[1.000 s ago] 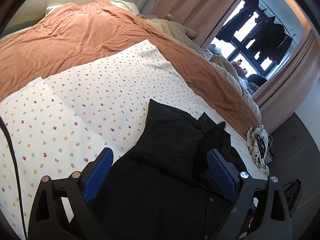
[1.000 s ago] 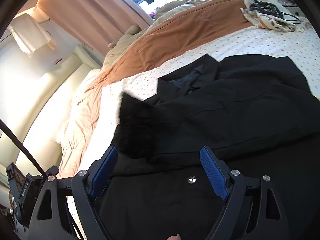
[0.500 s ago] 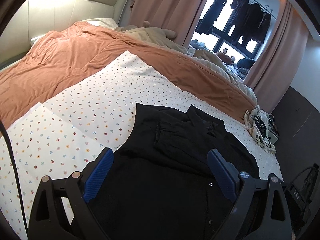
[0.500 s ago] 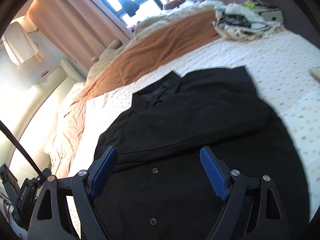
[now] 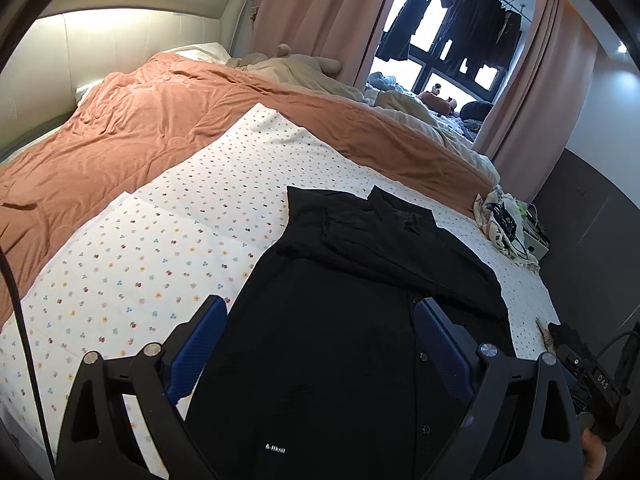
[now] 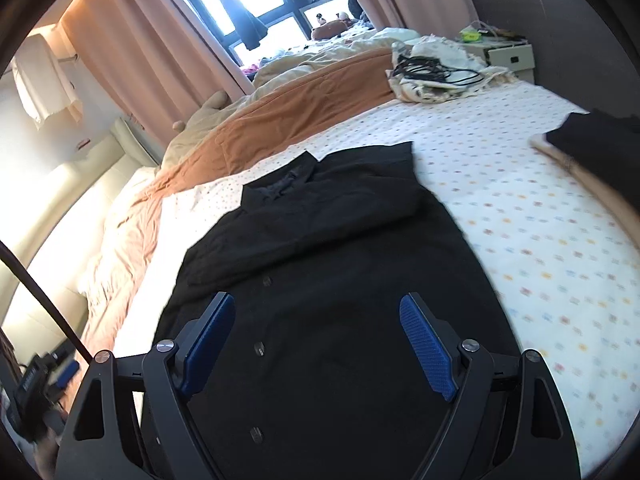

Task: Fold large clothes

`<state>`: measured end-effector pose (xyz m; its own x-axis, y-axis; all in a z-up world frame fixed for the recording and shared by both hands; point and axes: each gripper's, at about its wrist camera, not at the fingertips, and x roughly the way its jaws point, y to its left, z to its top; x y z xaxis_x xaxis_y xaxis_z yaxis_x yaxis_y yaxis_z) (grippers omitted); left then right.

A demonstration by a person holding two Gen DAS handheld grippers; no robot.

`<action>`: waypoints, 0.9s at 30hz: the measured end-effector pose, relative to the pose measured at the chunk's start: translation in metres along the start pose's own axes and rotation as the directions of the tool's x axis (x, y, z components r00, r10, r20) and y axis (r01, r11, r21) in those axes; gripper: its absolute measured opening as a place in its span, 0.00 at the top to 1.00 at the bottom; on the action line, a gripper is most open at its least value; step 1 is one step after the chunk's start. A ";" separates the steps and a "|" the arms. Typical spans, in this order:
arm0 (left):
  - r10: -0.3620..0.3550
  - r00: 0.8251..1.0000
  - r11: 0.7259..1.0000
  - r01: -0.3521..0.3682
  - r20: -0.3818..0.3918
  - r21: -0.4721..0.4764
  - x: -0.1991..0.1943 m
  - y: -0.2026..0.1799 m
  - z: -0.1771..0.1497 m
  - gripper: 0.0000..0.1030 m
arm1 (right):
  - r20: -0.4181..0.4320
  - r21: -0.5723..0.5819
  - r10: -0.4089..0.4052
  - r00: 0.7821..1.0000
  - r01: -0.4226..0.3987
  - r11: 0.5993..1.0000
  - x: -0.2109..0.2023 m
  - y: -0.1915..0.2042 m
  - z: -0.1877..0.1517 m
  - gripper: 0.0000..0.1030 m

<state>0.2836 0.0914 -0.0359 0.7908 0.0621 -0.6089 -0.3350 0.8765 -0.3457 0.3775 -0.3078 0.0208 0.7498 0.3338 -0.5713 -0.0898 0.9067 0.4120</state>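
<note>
Right wrist: cables [image 6: 436,70], folded garment [image 6: 592,152] beside shirt [image 6: 320,280]

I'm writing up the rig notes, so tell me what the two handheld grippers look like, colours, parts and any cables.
Both match: the left gripper and right gripper have black angular frames with triangular cut-outs, silver round bolt heads at the pivots, and two fingers faced with textured blue pads. A thin black cable runs past the left edge of each view.

Matt black cloth shirt [image 5: 344,320] on smooth printed cotton sheet [image 5: 168,240]; rumpled rust quilt [image 5: 120,132].
</note>
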 end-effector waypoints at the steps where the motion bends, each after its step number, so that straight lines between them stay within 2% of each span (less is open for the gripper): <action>1: -0.002 1.000 1.000 0.002 0.001 0.002 -0.007 0.001 -0.002 0.06 | 0.002 0.002 -0.004 1.000 0.004 1.000 -0.010 -0.002 -0.003 0.19; 9: -0.036 0.999 0.999 0.035 0.023 0.023 -0.062 -0.001 -0.021 0.06 | 0.020 -0.013 -0.013 1.000 0.013 1.000 -0.079 -0.009 -0.014 0.19; 11: -0.045 0.999 0.998 0.044 0.025 0.034 -0.075 -0.003 -0.026 0.06 | 0.028 -0.023 -0.039 0.999 0.040 0.999 -0.100 -0.015 -0.021 0.19; 20: -0.053 0.998 0.995 0.049 0.043 0.083 -0.142 0.004 -0.058 0.06 | 0.045 -0.040 -0.062 0.997 0.064 0.997 -0.181 -0.047 -0.062 0.19; 27: -0.096 0.995 0.990 0.095 0.004 0.102 -0.176 0.016 -0.086 0.06 | 0.029 -0.084 -0.075 0.997 0.078 0.993 -0.223 -0.065 -0.081 0.19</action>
<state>0.0952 0.0531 0.0045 0.8215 -0.0203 -0.5698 -0.2042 0.9226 -0.3273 0.1629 -0.4199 0.0641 0.7734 0.2568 -0.5796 -0.0858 0.9483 0.3056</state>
